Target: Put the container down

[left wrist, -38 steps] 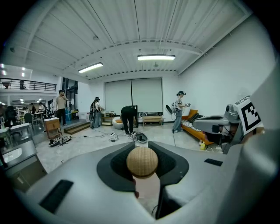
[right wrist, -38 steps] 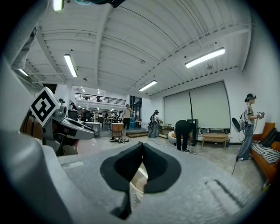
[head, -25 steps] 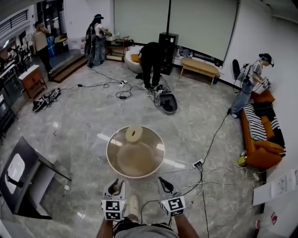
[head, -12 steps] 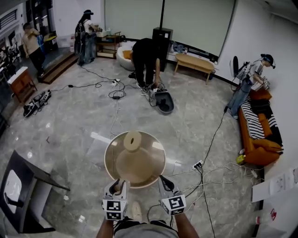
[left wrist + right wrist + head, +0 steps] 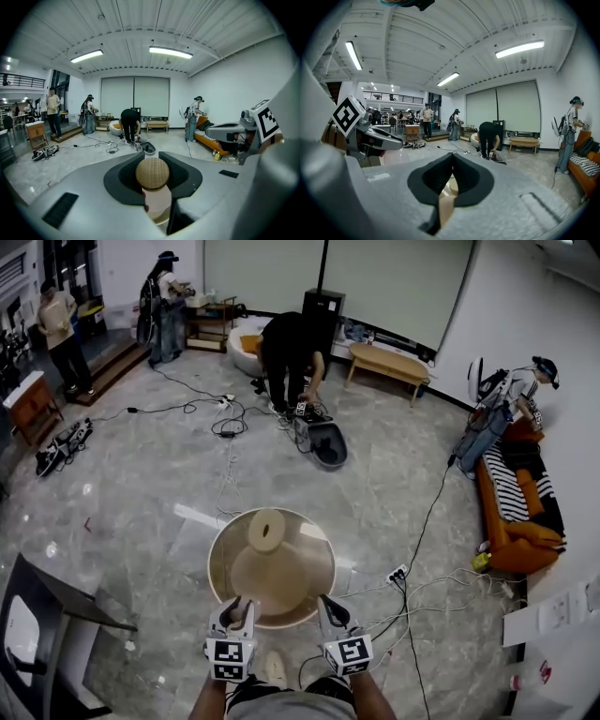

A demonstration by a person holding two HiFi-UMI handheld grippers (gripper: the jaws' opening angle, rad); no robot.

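Observation:
A big round tan container (image 5: pixel 272 568) with a pale ring-shaped piece (image 5: pixel 266 532) inside hangs above the floor in front of me in the head view. My left gripper (image 5: pixel 233 611) holds its near left rim, with the jaws shut on a woven ball-shaped knob (image 5: pixel 152 172) seen in the left gripper view. At the near right rim my right gripper (image 5: pixel 328 609) is shut on a thin tan edge of the container (image 5: pixel 446 209). Both grips hide the near rim.
Cables (image 5: pixel 427 601) and a power strip (image 5: pixel 399 571) lie on the grey stone floor to the right. A dark table (image 5: pixel 45 615) stands at the left. A person (image 5: pixel 289 351) bends over an open case (image 5: pixel 328 442) ahead. An orange sofa (image 5: pixel 517 526) lines the right wall.
The room has slid back and left in the head view, and the container sits a little lower in the picture. Both grippers keep their hold on it.

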